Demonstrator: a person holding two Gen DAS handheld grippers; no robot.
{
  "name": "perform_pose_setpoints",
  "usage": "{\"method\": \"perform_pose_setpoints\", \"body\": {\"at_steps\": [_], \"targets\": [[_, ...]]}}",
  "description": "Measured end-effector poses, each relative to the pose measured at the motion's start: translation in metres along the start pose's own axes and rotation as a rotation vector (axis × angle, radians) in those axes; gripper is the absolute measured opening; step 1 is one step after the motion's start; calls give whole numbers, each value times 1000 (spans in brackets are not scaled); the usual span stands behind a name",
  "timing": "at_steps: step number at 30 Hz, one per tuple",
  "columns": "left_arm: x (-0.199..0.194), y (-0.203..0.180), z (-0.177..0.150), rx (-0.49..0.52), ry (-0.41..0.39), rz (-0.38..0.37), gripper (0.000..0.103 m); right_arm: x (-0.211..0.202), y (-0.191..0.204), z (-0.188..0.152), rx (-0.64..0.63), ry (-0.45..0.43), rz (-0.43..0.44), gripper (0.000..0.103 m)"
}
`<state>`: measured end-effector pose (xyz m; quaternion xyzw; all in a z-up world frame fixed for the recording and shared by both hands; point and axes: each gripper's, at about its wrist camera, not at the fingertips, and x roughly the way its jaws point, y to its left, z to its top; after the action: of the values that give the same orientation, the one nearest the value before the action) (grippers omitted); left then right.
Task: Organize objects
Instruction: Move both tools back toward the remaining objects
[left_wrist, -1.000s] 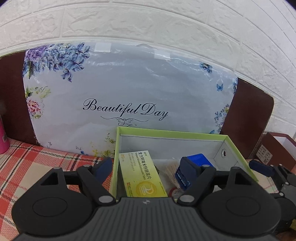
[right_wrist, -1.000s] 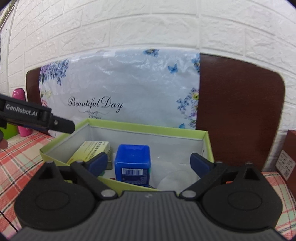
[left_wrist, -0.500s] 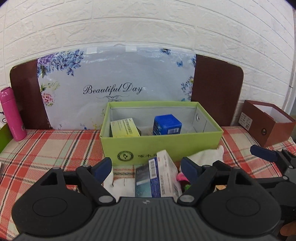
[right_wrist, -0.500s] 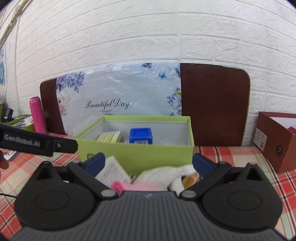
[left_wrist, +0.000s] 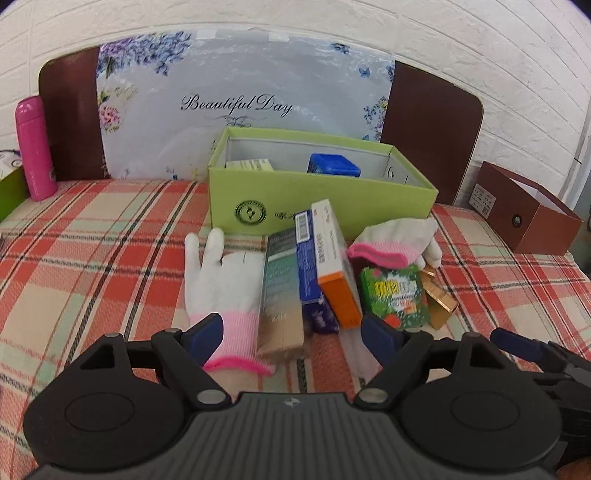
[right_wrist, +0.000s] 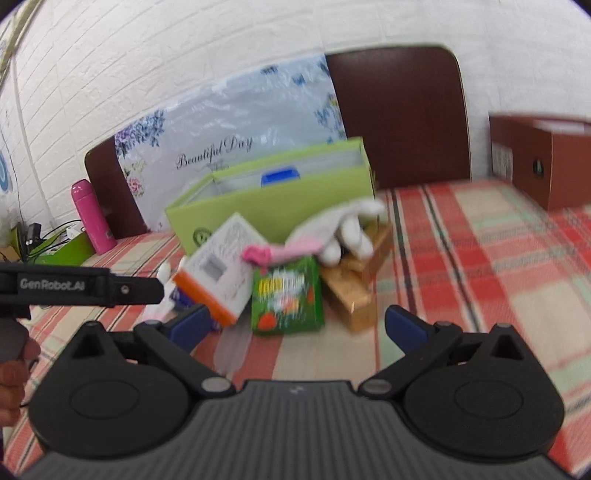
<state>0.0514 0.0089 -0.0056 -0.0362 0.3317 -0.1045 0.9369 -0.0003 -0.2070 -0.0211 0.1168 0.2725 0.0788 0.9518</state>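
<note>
A green box (left_wrist: 317, 206) stands on the plaid cloth and holds a blue box (left_wrist: 334, 164) and a yellow packet (left_wrist: 249, 165). In front of it lies a pile: a white glove (left_wrist: 221, 280), a teal-and-tan box (left_wrist: 280, 291), a blue box (left_wrist: 308, 269), a white-and-orange box (left_wrist: 334, 262), a second glove (left_wrist: 397, 242), a green packet (left_wrist: 393, 295) and a gold box (left_wrist: 439, 299). My left gripper (left_wrist: 293, 338) is open and empty, just short of the pile. My right gripper (right_wrist: 299, 326) is open and empty, near the green packet (right_wrist: 286, 299) and gold box (right_wrist: 354, 288).
A pink bottle (left_wrist: 33, 147) stands at the far left by the headboard. A brown box (left_wrist: 528, 210) sits at the right. A floral panel (left_wrist: 240, 103) leans on the white brick wall behind the green box.
Both grippers have pulled back from over the green box toward the near side, so the pile in front of it has come into view. The right view has tilted and blurred.
</note>
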Motion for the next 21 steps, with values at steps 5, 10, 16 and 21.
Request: {"method": "perform_pose_setpoints", "body": {"at_steps": [5,10,16,21], "targets": [[-2,21,-19,-37,41,28,85,2,3,-25,28,69,34,100],[-6,29,-20,-41,28,30,85,7,21,-24,-61,58,16,90],[2,39,-18,-40,33,13,85,10,17,-18,-124,18,-89,83],[-3,63,-16,-102,17,36,81,27,-14,-4,-109,-1,-182,73]]}}
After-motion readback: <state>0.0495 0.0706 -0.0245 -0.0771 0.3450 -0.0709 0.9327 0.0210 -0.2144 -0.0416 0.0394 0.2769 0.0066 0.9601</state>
